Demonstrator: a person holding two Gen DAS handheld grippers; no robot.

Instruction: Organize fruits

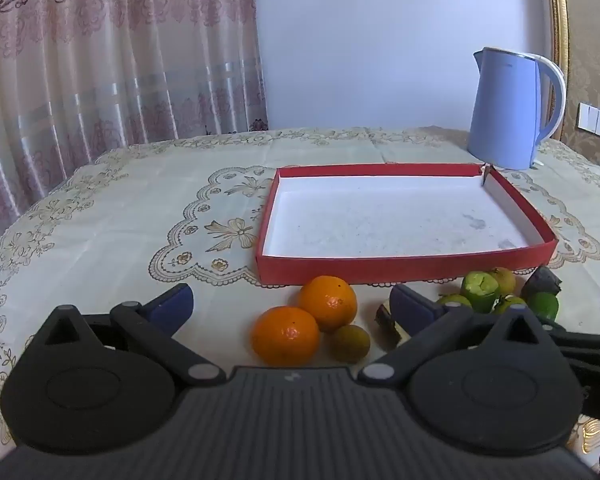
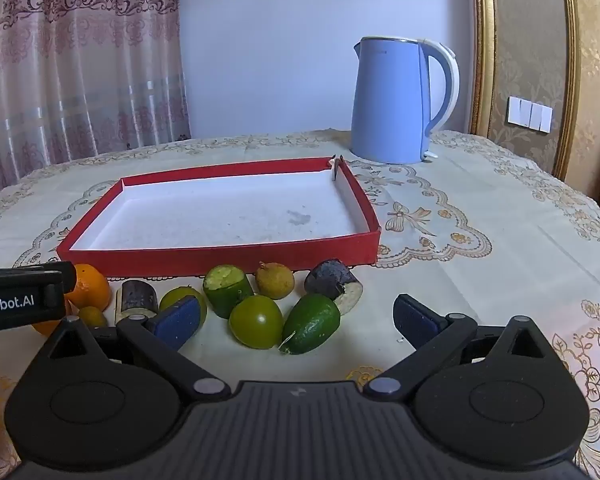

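Note:
A red tray (image 1: 404, 269) with a white floor stands empty on the table; it also shows in the right wrist view (image 2: 220, 260). In front of it lie two oranges (image 1: 286, 334), a small brown fruit (image 1: 350, 343), green fruits (image 2: 256, 322), a cut green piece (image 2: 226, 290) and dark purple cut pieces (image 2: 332, 282). My left gripper (image 1: 292, 308) is open, with the oranges between its fingers. My right gripper (image 2: 296, 320) is open around a round green fruit and an oval green fruit (image 2: 312, 324).
A blue electric kettle (image 1: 508, 110) stands behind the tray's far right corner. The table wears a cream lace-patterned cloth (image 1: 140, 208). Curtains hang at the left, a gold-framed wall panel at the right. The left gripper's body (image 2: 16, 300) juts into the right wrist view.

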